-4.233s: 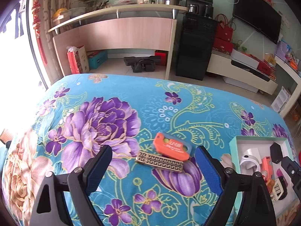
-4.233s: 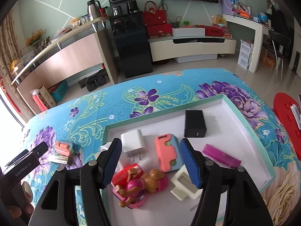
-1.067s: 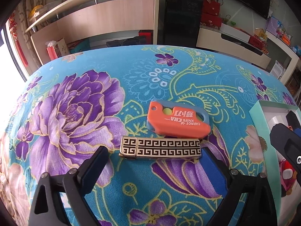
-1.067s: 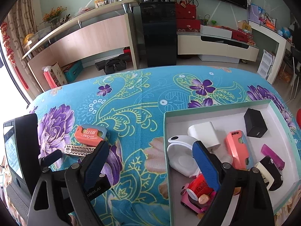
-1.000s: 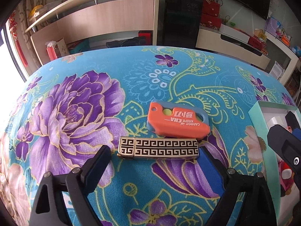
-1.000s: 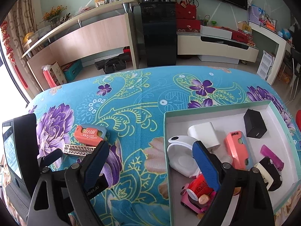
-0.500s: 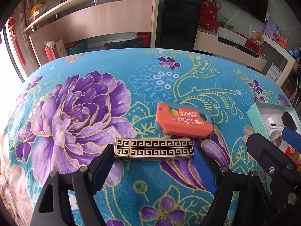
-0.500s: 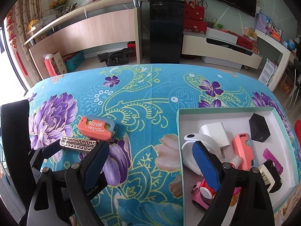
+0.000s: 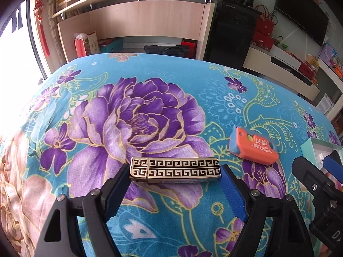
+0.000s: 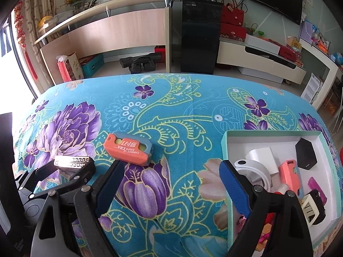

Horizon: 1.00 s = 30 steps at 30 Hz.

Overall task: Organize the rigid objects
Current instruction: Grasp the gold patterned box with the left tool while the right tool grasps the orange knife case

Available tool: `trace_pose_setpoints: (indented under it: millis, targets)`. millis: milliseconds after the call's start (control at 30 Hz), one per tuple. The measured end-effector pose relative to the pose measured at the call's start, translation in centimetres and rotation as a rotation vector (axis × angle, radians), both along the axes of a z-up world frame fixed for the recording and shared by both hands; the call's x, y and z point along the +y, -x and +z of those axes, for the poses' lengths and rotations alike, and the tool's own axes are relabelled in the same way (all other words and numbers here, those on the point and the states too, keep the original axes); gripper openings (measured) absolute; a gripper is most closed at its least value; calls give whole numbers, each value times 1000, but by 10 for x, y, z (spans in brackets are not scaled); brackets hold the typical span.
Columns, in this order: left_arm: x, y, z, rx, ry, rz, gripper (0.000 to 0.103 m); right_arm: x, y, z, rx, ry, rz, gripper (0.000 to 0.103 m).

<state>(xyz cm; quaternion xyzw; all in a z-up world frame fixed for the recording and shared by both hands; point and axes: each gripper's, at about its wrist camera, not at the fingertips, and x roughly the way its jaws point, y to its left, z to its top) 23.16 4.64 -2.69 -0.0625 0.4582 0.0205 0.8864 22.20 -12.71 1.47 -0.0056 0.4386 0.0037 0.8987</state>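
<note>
A gold bar with a black key pattern (image 9: 174, 169) is clamped end to end between the fingers of my left gripper (image 9: 174, 176), lifted slightly above the floral cloth; it also shows in the right wrist view (image 10: 71, 162). An orange carrot knife toy (image 9: 253, 146) lies on the cloth to its right, and shows in the right wrist view (image 10: 128, 148). My right gripper (image 10: 171, 169) is open and empty, hovering between the orange toy and the white box (image 10: 225, 138).
The box holds several items: a white charger (image 10: 262, 156), a black cube (image 10: 305, 156), a pink case (image 10: 290, 174), a magenta piece (image 10: 314, 183). The cloth-covered table (image 9: 150, 107) ends at the far side, with furniture beyond.
My left gripper has closed on the gold bar and lifted it slightly. My right gripper has shifted left, away from the box toward the orange toy.
</note>
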Motion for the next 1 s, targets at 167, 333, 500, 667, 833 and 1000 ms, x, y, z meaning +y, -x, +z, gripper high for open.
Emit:
trace_pose_setpoints:
  millis: [167,333,500,667,833,1000]
  targets:
    - [20,6,7,-11,-29,63,84,14,-12,-4,8,-2,24,90]
    - [36,9,12,-27,-9,103,84,27,-28,-15,36,-29,45,90]
    - [45,9,9,-16,-4,132,84,37,-39,-27,60,-47,42,90]
    - [51,10,7,-6,-13,163,84,41,-48,-38,86,-56,25,90]
    - [53,10,7,0,-7,171,84,43,-56,-46,104,-60,6,89]
    - [50,10,6,6,-10,161,84,45,-57,-48,102,-54,10,74]
